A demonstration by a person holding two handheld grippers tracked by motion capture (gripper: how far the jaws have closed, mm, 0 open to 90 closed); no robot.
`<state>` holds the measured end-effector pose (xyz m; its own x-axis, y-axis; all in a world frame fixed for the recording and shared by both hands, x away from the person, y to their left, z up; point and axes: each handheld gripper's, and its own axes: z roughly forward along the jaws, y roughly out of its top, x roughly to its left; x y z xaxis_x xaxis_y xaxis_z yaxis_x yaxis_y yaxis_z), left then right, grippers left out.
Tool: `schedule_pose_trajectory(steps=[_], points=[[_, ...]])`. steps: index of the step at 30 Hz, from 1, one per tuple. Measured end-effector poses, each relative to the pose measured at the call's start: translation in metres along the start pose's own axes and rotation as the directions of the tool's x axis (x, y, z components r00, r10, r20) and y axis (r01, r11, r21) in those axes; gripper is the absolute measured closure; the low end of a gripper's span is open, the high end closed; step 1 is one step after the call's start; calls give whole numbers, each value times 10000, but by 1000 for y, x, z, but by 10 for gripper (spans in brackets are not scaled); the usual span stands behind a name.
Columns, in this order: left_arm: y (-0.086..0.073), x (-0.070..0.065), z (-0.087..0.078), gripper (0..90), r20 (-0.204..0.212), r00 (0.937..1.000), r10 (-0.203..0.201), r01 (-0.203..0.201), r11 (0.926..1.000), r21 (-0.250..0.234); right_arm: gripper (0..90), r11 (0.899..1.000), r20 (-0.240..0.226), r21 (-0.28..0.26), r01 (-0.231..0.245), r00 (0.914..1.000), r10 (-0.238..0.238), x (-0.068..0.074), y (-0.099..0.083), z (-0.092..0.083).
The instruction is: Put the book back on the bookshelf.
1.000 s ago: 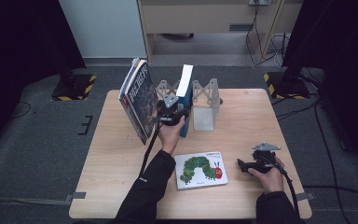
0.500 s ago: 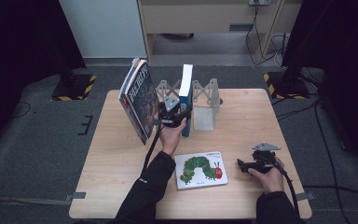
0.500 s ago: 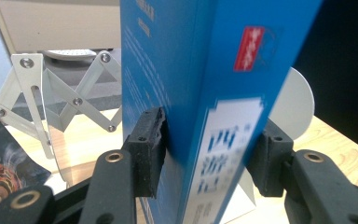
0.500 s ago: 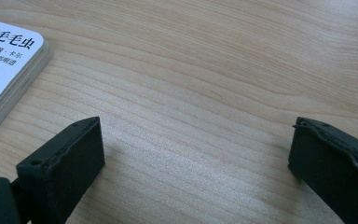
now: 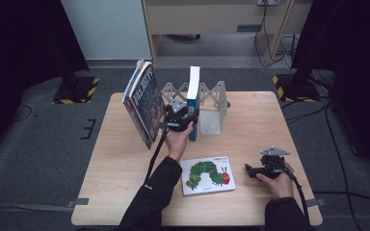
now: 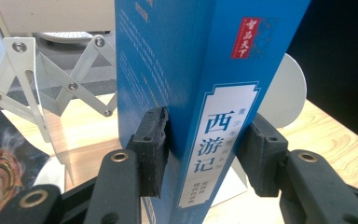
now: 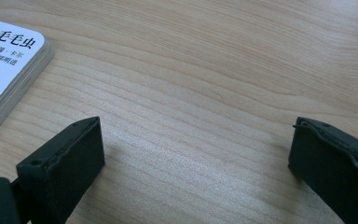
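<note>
Nothing visible has shifted since the earlier frames: both hands, the books and the rack sit as before; the left gripper's (image 6: 200,151) jaws have just been closing a little onto the book between them.

Nearest, the right gripper (image 7: 196,158) rests low over bare table (image 5: 250,125), jaws wide apart, nothing between them, just beside the caterpillar picture book (image 5: 207,175) lying flat.

Farther, the left gripper's pads clamp the blue hardback (image 6: 200,70) across its spine and covers, low down. The book stands upright in the white expanding book rack (image 5: 212,103). The dark magazine (image 5: 143,103) leans tilted to its left.

Judgement: the hardback is stiff, fairly heavy, glossy, so slip-prone. Grip both covers near the spine, mid-height.
</note>
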<state>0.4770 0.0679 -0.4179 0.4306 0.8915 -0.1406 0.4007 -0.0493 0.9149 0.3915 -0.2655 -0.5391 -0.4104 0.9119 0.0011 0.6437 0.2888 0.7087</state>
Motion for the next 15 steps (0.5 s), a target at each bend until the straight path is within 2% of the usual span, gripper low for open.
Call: schedule_pose_trajectory(steps=[4,15], points=[[0,-4,1,541,-35,10000,88,-88,10000,-6,35,10000,-1,-4,1,10000,-1,0,0,0],[-9,-1,0,526,78,9998,179,-175,9986,-503,35,10000,-4,-5,-1,10000,1,0,0,0]])
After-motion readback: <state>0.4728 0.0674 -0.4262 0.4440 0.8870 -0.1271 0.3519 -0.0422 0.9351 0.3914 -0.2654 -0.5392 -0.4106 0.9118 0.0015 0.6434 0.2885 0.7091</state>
